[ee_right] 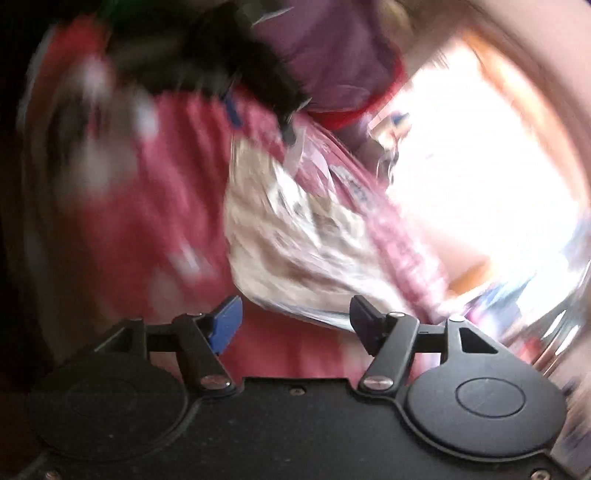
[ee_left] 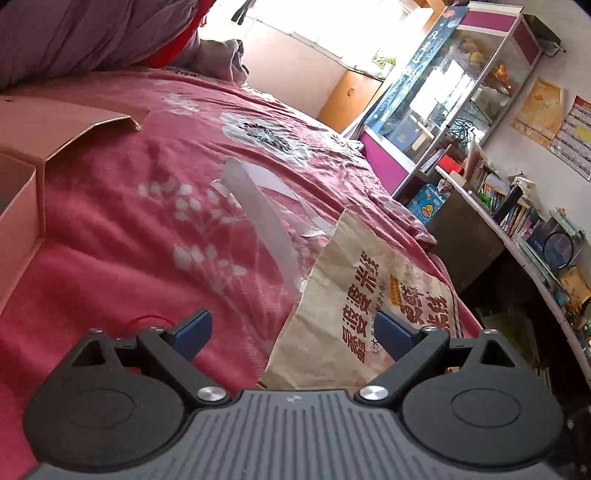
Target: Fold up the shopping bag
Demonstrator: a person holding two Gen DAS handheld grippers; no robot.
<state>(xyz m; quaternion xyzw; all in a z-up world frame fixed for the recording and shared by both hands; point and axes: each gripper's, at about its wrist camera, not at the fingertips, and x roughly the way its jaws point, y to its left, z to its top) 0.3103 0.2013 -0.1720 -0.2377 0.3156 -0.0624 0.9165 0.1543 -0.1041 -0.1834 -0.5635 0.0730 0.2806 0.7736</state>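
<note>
A tan paper shopping bag (ee_left: 354,295) with red printed characters lies flat on a pink flowered blanket (ee_left: 147,229). Its white strap handles (ee_left: 266,221) spread out beyond its mouth. My left gripper (ee_left: 291,330) hovers low over the bag's near edge, jaws wide open; the right blue pad (ee_left: 391,332) stands in front of the paper and the left pad over the blanket. The right wrist view is heavily blurred. There the bag (ee_right: 295,236) lies just beyond my right gripper (ee_right: 295,317), which is open with nothing between its pads.
An open pink cardboard box (ee_left: 22,192) sits on the bed at the left. A person's purple garment (ee_left: 74,33) fills the far left. Past the bed's right edge are a glass cabinet (ee_left: 461,92) and a cluttered bookshelf (ee_left: 524,214).
</note>
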